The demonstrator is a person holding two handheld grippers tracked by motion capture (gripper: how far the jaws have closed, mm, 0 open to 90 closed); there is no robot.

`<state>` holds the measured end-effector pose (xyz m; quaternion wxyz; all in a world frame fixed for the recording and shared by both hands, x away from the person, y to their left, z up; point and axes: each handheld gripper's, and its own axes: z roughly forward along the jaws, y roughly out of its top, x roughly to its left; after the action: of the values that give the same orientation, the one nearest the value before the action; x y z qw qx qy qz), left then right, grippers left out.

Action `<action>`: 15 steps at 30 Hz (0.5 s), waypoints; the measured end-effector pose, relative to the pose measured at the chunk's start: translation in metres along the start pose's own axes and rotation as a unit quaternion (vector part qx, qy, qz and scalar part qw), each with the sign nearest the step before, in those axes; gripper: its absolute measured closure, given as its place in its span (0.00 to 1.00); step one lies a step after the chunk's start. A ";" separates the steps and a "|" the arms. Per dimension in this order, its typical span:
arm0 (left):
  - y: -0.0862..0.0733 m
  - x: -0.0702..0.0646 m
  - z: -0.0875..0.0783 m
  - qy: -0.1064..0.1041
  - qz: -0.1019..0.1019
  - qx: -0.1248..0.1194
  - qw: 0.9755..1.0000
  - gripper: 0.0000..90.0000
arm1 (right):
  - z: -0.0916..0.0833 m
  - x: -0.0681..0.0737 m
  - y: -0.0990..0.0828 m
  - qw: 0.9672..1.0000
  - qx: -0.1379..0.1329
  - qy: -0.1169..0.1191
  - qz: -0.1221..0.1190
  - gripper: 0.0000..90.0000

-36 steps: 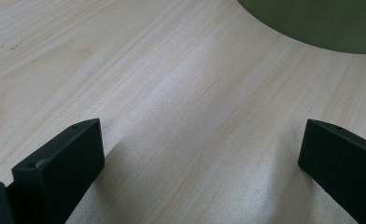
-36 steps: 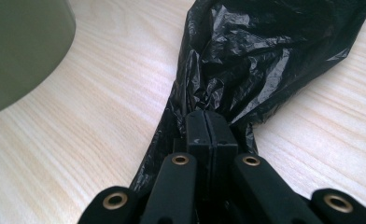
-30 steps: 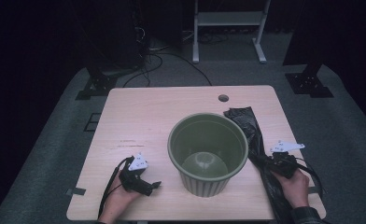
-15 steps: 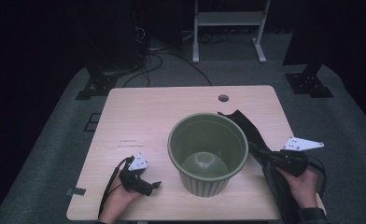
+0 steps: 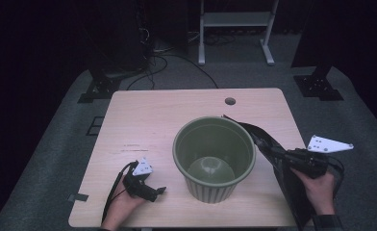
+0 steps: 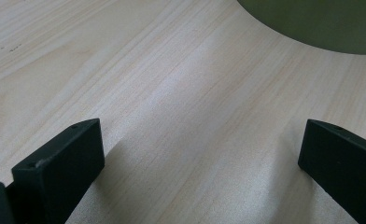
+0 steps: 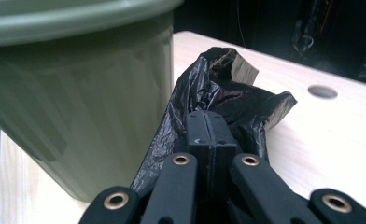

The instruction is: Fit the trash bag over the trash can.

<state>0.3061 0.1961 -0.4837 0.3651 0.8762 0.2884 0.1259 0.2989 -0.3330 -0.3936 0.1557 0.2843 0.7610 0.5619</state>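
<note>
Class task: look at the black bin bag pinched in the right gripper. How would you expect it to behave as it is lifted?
The black bin bag will probably stay floppy: it is crumpled and creased above the right gripper. It looks thin and glossy, so likely light and perhaps slippery. Its loose end may drag against the green bin.

The left hand-held gripper (image 5: 145, 188) rests low with jaws wide apart; the right hand-held gripper (image 5: 279, 156) is raised, jaws clamped together.
</note>
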 end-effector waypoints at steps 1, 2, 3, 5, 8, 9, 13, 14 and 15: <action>0.000 0.000 0.000 0.000 0.000 0.000 1.000 0.00 | -0.001 0.001 0.002 1.000 -0.004 0.001 -0.002 1.00; 0.000 0.000 0.000 0.000 0.000 0.000 1.000 0.00 | -0.003 0.002 0.005 1.000 -0.007 0.003 -0.005 1.00; 0.000 0.000 0.000 0.000 0.000 0.000 1.000 0.00 | -0.004 0.003 0.008 1.000 -0.011 0.005 -0.007 1.00; 0.000 0.000 0.000 0.000 0.000 0.000 1.000 0.00 | -0.008 0.006 0.013 1.000 -0.018 0.011 -0.006 1.00; 0.000 0.000 0.000 0.000 -0.001 -0.001 1.000 0.00 | -0.013 0.010 0.022 0.999 -0.028 0.019 -0.012 1.00; 0.000 0.000 0.000 0.000 -0.001 -0.001 1.000 0.00 | -0.015 0.011 0.025 0.999 -0.033 0.021 -0.013 1.00; 0.000 0.000 0.000 0.000 0.000 0.000 1.000 0.00 | -0.022 0.015 0.038 0.998 -0.058 0.032 -0.016 1.00; 0.000 0.000 0.000 0.000 0.000 0.000 1.000 0.00 | -0.023 0.015 0.041 0.997 -0.062 0.035 -0.017 1.00; 0.000 0.000 0.000 0.000 0.000 0.000 1.000 0.00 | -0.025 0.016 0.045 0.997 -0.068 0.037 -0.020 1.00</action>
<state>0.3061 0.1962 -0.4836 0.3648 0.8764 0.2881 0.1258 0.2838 -0.3327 -0.3421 0.1576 0.2367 0.7321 0.6190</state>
